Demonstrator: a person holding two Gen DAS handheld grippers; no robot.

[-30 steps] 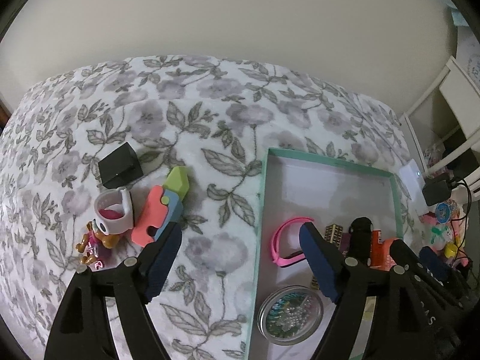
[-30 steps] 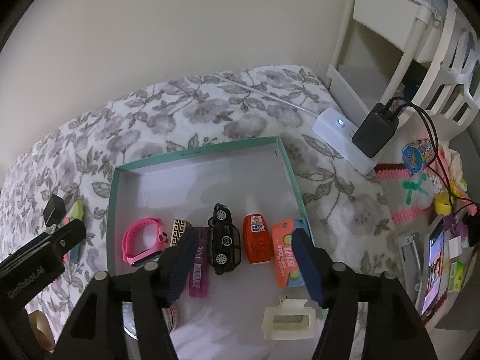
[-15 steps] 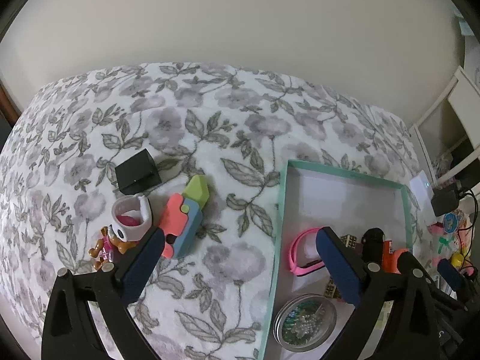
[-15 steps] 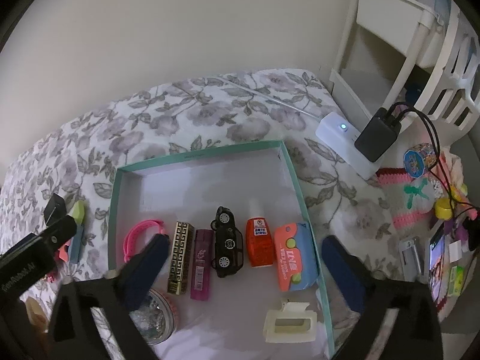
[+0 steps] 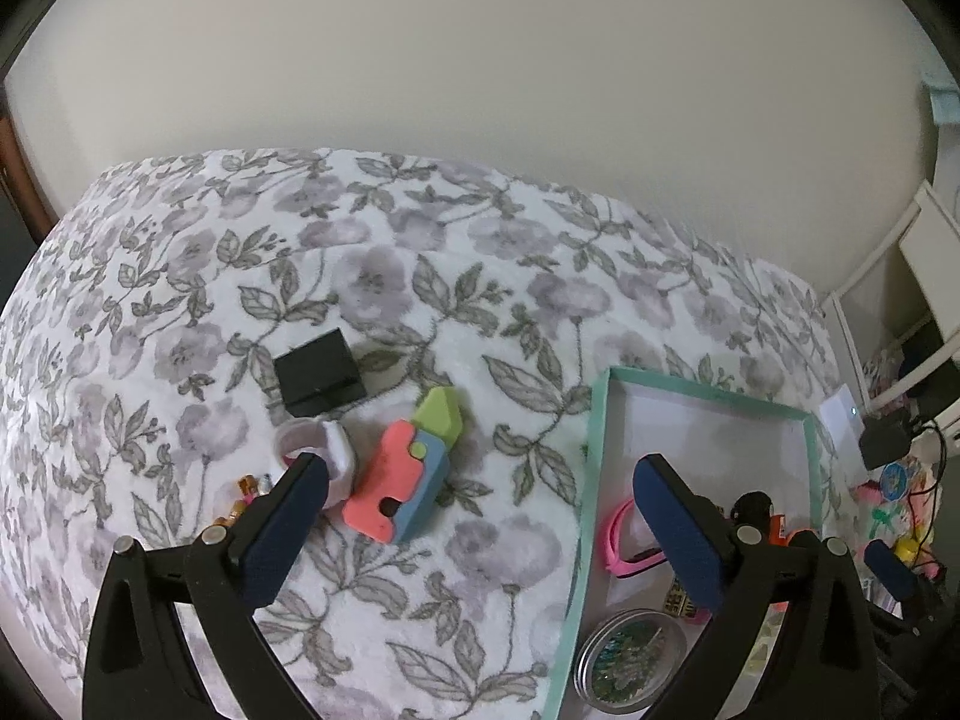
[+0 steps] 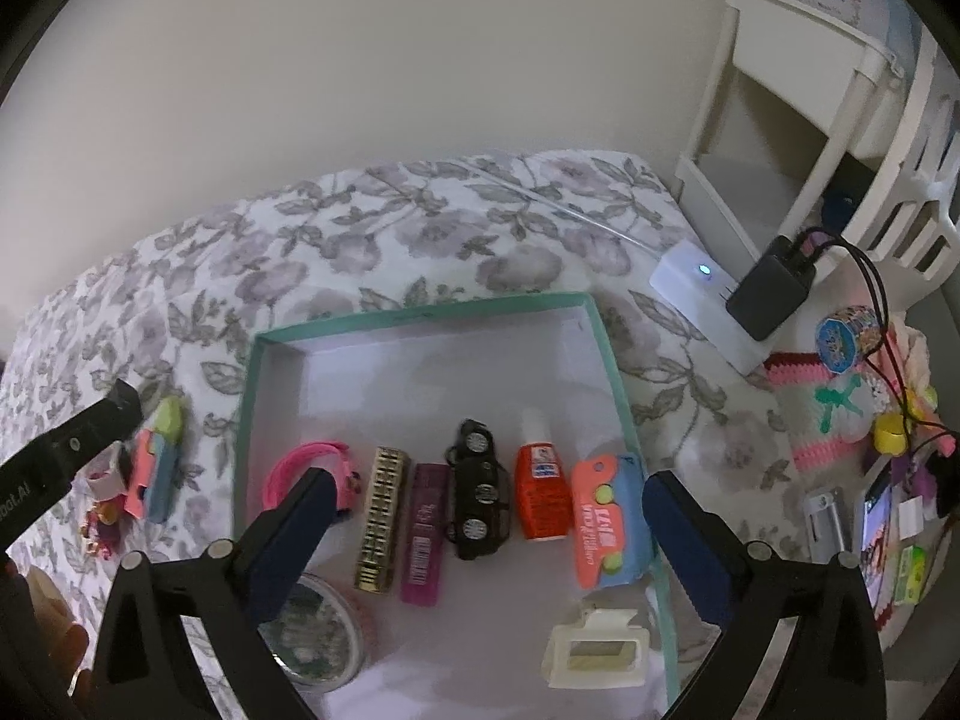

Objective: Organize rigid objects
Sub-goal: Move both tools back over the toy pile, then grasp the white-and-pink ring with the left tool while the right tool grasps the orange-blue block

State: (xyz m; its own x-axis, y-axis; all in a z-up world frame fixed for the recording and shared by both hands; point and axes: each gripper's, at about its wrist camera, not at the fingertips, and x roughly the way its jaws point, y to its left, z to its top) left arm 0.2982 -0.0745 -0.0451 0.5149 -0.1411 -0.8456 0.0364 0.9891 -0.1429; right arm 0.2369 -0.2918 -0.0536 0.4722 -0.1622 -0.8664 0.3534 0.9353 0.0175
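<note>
The teal-rimmed tray (image 6: 612, 360) is lying on the flower-patterned bed cover (image 5: 420, 276), and its white floor is carrying a row of small rigid things. From left to right the right wrist view is showing a pink wristband (image 6: 300, 462), a gold-and-black patterned tube (image 6: 381, 516), a magenta tube (image 6: 425, 531), a black toy car (image 6: 477, 489), a red bottle with a white cap (image 6: 540, 489) and an orange-and-blue case (image 6: 609, 519) leaning on the tray's right wall. Nearer to the camera a round clear container (image 6: 315, 636) and a cream plastic clip-like box (image 6: 594, 648) are resting.

Outside the tray, the left wrist view is showing what the other view gives only at its edge: a black cube-shaped box (image 5: 318, 369), a white cup-like piece with pink inside (image 5: 312, 447), a small gold-and-pink figure (image 5: 246, 501) partly hidden by a jaw, and a coral, blue and green block toy (image 5: 408, 474) lying flat just beside the cup. Only the right wrist view is showing the white power strip (image 6: 702, 300) with a black charger (image 6: 771, 294) plugged in.

The left gripper (image 5: 480, 540) is hovering over the cover with its jaws spread wide and nothing between them. The right gripper (image 6: 486, 552) is hanging over the tray's row, jaws also wide and touching nothing.

Against the earlier frames, both pairs of jaws have just been opening; the right ones were standing narrow around the car and the red bottle. The left view has shifted toward the loose things.
</note>
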